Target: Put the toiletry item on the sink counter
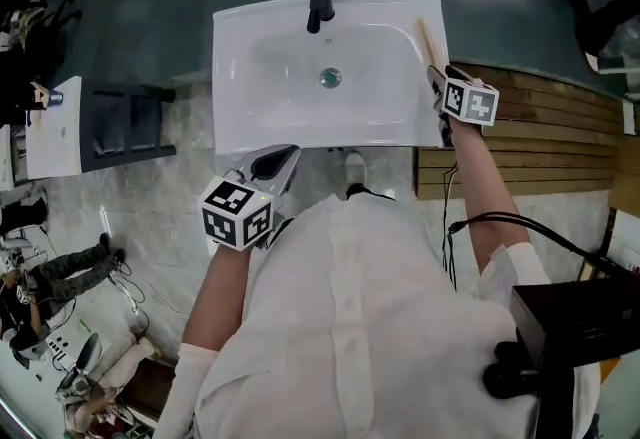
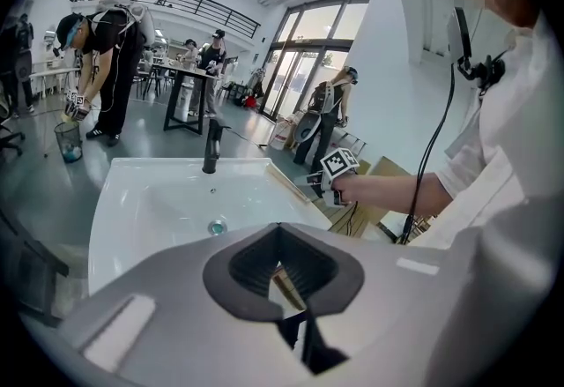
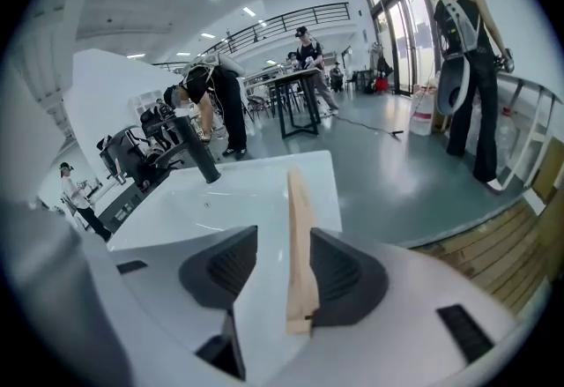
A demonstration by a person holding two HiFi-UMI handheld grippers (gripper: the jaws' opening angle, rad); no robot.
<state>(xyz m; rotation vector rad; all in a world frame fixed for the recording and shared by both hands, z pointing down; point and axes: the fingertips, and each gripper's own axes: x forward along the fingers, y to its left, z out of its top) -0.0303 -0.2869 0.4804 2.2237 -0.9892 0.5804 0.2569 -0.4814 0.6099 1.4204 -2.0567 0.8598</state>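
Glossy white sink [image 1: 262, 102]: I see a flat wooden stick [image 3: 299, 226] on its right rim, between my right gripper's [image 3: 284, 278] parted jaws; left gripper [image 2: 282, 264] clenched empty at its front edge.

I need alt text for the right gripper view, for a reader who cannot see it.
A slim wooden toiletry item lies along the rim of the white sink, between the open tongs of the right gripper. A black faucet stands behind it.
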